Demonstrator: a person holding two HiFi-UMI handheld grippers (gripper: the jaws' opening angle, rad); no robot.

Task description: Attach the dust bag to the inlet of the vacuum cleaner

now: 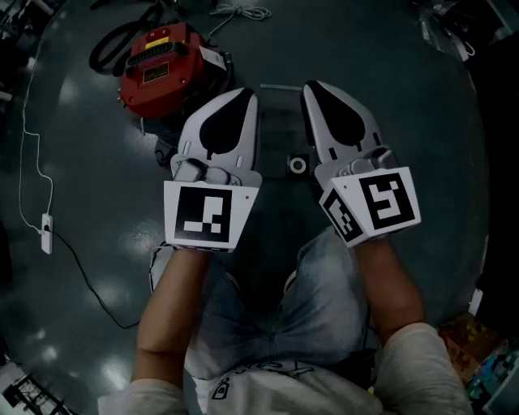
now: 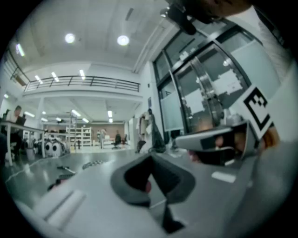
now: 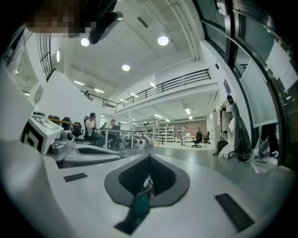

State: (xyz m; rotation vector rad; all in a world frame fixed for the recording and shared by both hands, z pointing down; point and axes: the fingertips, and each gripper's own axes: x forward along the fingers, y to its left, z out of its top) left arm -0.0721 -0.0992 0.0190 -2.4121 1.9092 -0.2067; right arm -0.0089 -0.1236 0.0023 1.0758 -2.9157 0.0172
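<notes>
The red vacuum cleaner (image 1: 166, 69) lies on the dark floor at the upper left of the head view. A dark flat piece with a pale ring (image 1: 298, 165), which looks like the dust bag (image 1: 280, 130), lies on the floor between and below my two grippers. My left gripper (image 1: 237, 101) and right gripper (image 1: 318, 89) are held level side by side above it, both shut with nothing in them. In the left gripper view the jaws (image 2: 151, 179) meet, with the right gripper (image 2: 219, 144) beside them. The right gripper view shows its jaws (image 3: 148, 179) together too, pointing across an open hall.
A black hose (image 1: 113, 44) coils beside the vacuum cleaner. A white cable runs down the left to a power strip (image 1: 46, 233). More white cord (image 1: 239, 10) lies at the top. Coloured boxes (image 1: 486, 357) sit at the lower right. The person's legs (image 1: 316, 292) are below the grippers.
</notes>
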